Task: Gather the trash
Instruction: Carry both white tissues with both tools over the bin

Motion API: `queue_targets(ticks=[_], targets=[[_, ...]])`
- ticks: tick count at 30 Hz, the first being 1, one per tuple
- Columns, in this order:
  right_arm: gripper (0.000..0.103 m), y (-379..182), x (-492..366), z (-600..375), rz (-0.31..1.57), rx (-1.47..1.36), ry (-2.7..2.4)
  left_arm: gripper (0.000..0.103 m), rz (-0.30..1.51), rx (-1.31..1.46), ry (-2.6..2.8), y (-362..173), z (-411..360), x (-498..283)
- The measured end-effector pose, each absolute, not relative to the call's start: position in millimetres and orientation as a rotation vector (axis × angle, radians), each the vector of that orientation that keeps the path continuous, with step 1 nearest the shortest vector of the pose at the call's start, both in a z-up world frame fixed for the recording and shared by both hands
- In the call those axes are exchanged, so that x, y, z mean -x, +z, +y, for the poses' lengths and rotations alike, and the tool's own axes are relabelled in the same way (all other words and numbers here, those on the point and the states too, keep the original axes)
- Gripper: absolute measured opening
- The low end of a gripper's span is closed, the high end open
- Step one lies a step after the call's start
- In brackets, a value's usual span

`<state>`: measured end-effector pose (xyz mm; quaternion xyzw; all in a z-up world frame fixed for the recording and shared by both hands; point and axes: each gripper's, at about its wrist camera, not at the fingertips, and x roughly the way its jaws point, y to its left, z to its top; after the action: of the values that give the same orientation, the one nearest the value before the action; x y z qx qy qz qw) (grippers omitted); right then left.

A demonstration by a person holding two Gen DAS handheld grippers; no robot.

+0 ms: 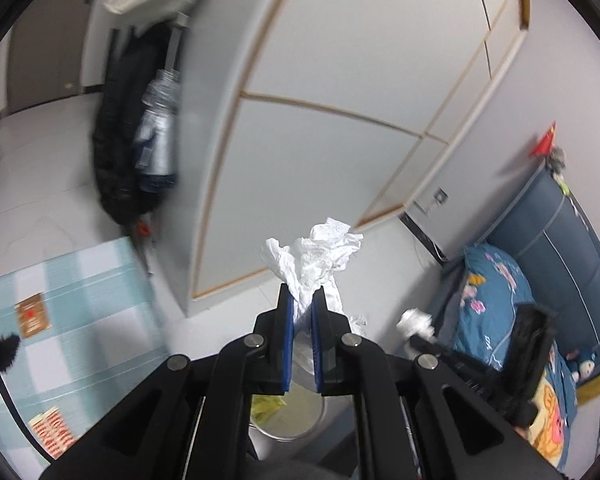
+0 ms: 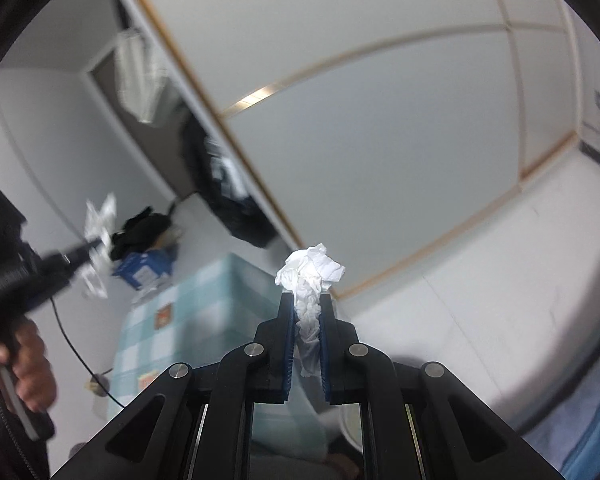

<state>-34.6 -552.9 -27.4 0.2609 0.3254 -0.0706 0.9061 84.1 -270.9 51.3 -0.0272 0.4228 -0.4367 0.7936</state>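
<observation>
Left gripper (image 1: 303, 294) and right gripper (image 2: 307, 302) each pinch crumpled white tissue (image 1: 320, 252); no legible writing.

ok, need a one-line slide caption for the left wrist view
Left gripper clamps crumpled white tissue above a metal bin; wardrobe behind.

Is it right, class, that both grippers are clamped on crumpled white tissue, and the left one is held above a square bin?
Not quite: in the left wrist view the bin below the left gripper is round. Both the left tissue and right tissue are clamped, the latter by the right gripper.
</observation>
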Motion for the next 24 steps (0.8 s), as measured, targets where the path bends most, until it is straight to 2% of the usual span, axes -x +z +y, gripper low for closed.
queue_targets(ticks=[4,10,20,23,24], targets=[[0.010,-69.7,44.0,-576.7,0.732,-0.605,-0.224,0.004,0.995,0.025,-0.987,29.3,-309.6,-80.0],[0.010,-101.3,49.5,-591.1,0.776,-0.590,-0.284,0.004,1.148,0.009,-1.009,-9.4,-356.1,-71.1],[0.010,-175.2,40.9,-604.0,0.867,-0.689,-0.310,0.004,1.356,-0.132,-0.864,-94.7,-384.5,-55.3],[0.010,-201.3,39.8,-602.6,0.913,-0.722,-0.310,0.004,1.544,-0.087,-0.827,-127.5,-394.4,-62.4],[0.010,-209.6,39.1,-602.6,0.930,-0.733,-0.312,0.004,1.543,-0.083,-0.807,-132.1,-396.5,-63.9]])
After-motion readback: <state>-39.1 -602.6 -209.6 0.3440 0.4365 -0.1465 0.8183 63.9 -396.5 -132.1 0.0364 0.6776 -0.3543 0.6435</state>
